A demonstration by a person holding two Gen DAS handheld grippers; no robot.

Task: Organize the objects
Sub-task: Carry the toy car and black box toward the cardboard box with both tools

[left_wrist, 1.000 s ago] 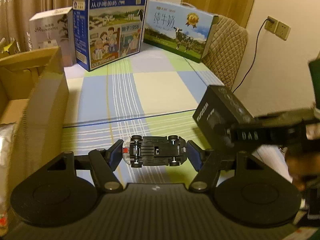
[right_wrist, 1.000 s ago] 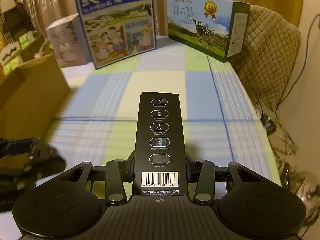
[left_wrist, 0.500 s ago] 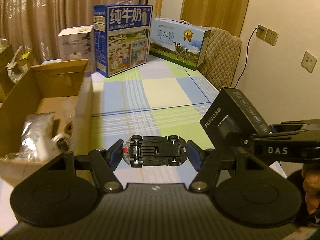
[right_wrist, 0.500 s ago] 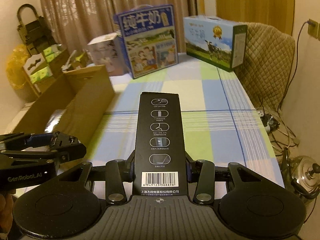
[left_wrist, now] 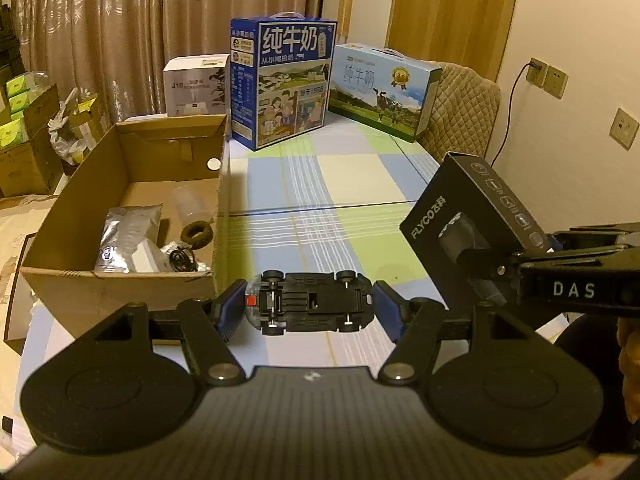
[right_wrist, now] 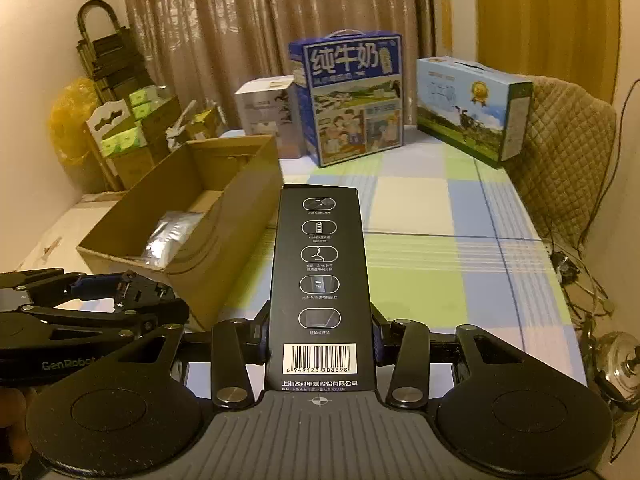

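My left gripper (left_wrist: pixel 310 306) is shut on a black toy car (left_wrist: pixel 310 304), held sideways with its underside toward the camera, above the checked tablecloth. It also shows in the right wrist view (right_wrist: pixel 140 288) at the lower left. My right gripper (right_wrist: pixel 318 330) is shut on a tall black FLYCO box (right_wrist: pixel 318 280), held lengthwise above the table. The box also shows in the left wrist view (left_wrist: pixel 472 216) at the right. An open cardboard box (left_wrist: pixel 120 276) stands to the left of both grippers and holds a silver pouch (left_wrist: pixel 128 236), a brown ring (left_wrist: pixel 196 234) and small items.
A blue milk carton box (left_wrist: pixel 282 84), a light-blue milk box (left_wrist: pixel 384 90) and a white box (left_wrist: pixel 196 86) stand at the table's far end. A quilted chair (left_wrist: pixel 464 112) is at the right. Stacked boxes (right_wrist: pixel 132 136) stand at the left wall.
Both grippers have risen and pulled back with their loads, so more of the table and the inside of the cardboard box come into view. The grips are unchanged.
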